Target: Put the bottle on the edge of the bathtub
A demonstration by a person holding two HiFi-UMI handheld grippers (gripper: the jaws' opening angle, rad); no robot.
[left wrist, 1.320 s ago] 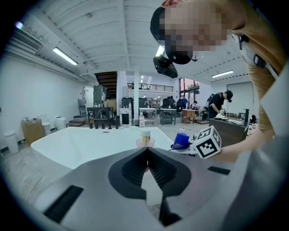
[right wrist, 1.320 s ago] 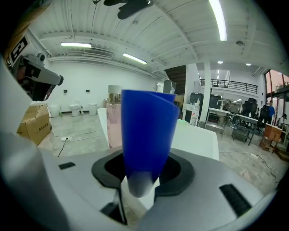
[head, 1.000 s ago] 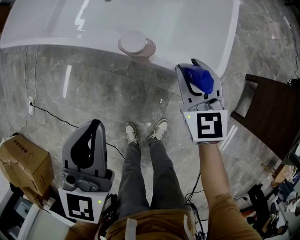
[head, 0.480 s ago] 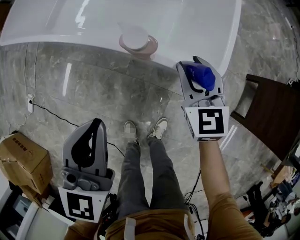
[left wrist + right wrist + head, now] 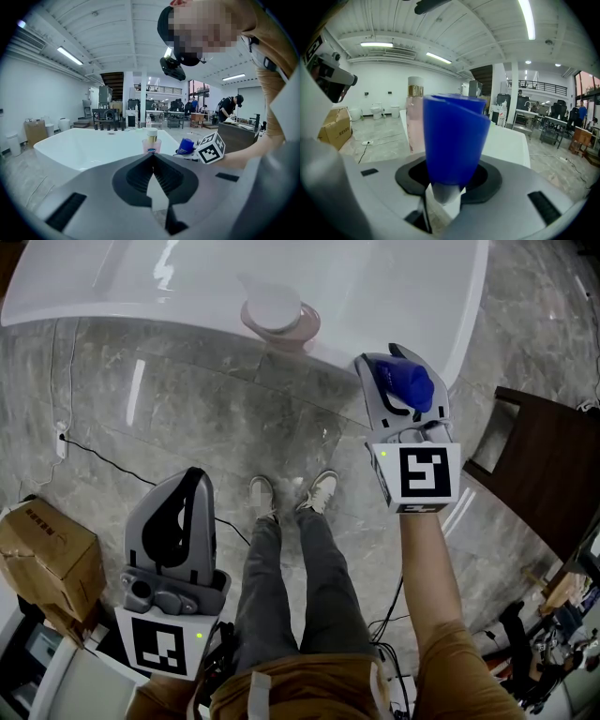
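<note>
Holding one blue bottle (image 5: 407,388), right gripper (image 5: 388,360) faces one pink bottle (image 5: 278,315).

I read this as a workshop hall: bathtub (image 5: 375,287) on bare tiled floor (image 5: 187,409), workbenches (image 5: 548,126) and balcony railing (image 5: 534,86) at mid-right behind.

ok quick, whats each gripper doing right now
Left gripper: closed, nothing between its jaws.
Right gripper: closed on the blue bottle.
</note>
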